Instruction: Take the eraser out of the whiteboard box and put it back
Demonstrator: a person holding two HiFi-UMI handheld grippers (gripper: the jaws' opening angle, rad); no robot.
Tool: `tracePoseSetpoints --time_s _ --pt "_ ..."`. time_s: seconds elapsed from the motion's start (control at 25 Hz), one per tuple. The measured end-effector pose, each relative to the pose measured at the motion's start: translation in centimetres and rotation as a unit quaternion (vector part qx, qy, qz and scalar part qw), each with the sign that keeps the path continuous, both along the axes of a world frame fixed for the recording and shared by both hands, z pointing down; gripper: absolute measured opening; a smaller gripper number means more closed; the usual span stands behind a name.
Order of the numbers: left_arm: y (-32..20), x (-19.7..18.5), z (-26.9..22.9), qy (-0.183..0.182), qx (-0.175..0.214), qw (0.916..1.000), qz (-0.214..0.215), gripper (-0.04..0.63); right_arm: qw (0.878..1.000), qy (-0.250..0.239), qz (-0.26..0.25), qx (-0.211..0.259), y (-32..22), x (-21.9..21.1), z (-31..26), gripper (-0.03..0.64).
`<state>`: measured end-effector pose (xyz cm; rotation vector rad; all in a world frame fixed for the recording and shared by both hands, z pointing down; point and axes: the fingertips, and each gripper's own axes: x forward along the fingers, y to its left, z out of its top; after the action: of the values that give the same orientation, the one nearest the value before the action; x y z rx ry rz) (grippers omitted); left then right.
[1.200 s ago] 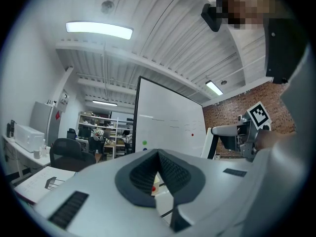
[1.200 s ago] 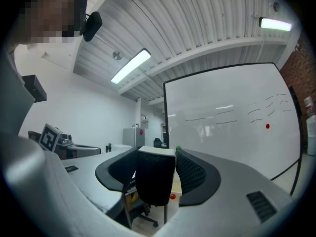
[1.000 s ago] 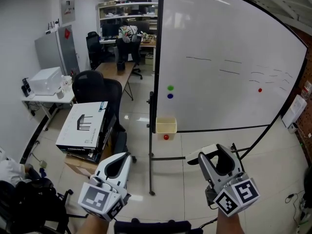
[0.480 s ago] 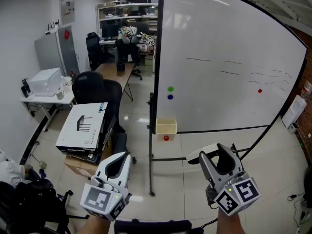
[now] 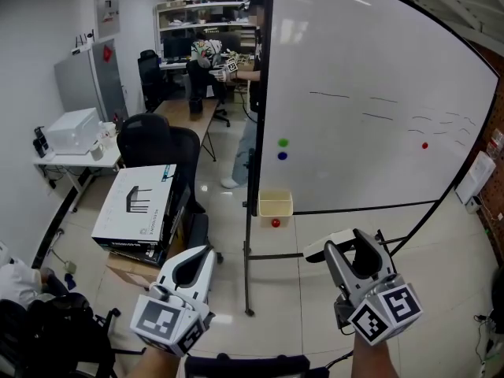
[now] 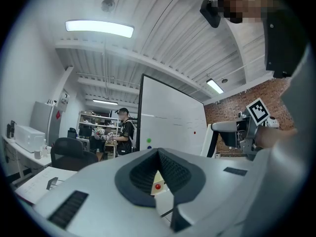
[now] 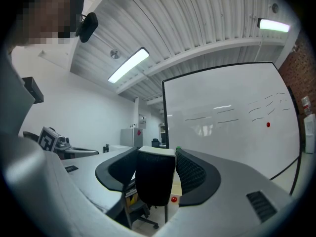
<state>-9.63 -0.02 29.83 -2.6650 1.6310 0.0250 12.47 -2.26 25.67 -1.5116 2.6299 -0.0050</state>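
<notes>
Slippage is the main hazard: the right gripper (image 5: 346, 252) pinches the eraser (image 7: 154, 181) by its sides, well apart from the box (image 5: 275, 204), and a jolt in transit could drop it to the floor. The box opening is small and sits against the whiteboard (image 5: 378, 93), so a skewed entry could catch its rim. The left gripper (image 5: 202, 253), jaws pressed together on nothing, stands clear beside the stand post (image 5: 247, 274), with open floor ahead.
</notes>
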Motion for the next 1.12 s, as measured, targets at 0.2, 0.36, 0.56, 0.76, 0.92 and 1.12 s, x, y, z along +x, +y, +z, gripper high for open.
tracePoseSetpoints --time_s 0.2,0.36,0.56,0.76,0.92,1.12 --pt "-1.0 -2.9 0.3 0.004 0.001 1.0000 0.005 0.018 1.000 -0.002 0.013 -0.007 -2.2 -2.7 0.5 0.259" --pt "-2.3 -5.4 1.4 -0.002 -0.003 0.9999 0.014 0.018 0.999 -0.001 0.032 -0.009 -4.6 -5.1 1.5 0.259" --pt "-5.8 -6.5 2.8 0.000 -0.014 0.9996 0.022 0.018 0.999 0.000 0.048 -0.024 -9.6 -6.8 3.0 0.259" --pt "-10.9 -5.7 3.6 -0.011 -0.020 0.9996 0.015 0.018 0.999 -0.009 0.047 -0.026 -15.9 -6.4 4.0 0.259" --pt "-15.7 -3.9 4.5 -0.010 -0.031 0.9995 0.004 0.018 0.999 0.000 0.034 -0.033 -21.6 -5.6 5.9 0.259" --pt "-21.6 -1.7 6.1 -0.021 -0.045 0.9986 -0.017 0.018 0.999 0.008 0.006 -0.045 -28.1 -5.5 9.2 0.259"
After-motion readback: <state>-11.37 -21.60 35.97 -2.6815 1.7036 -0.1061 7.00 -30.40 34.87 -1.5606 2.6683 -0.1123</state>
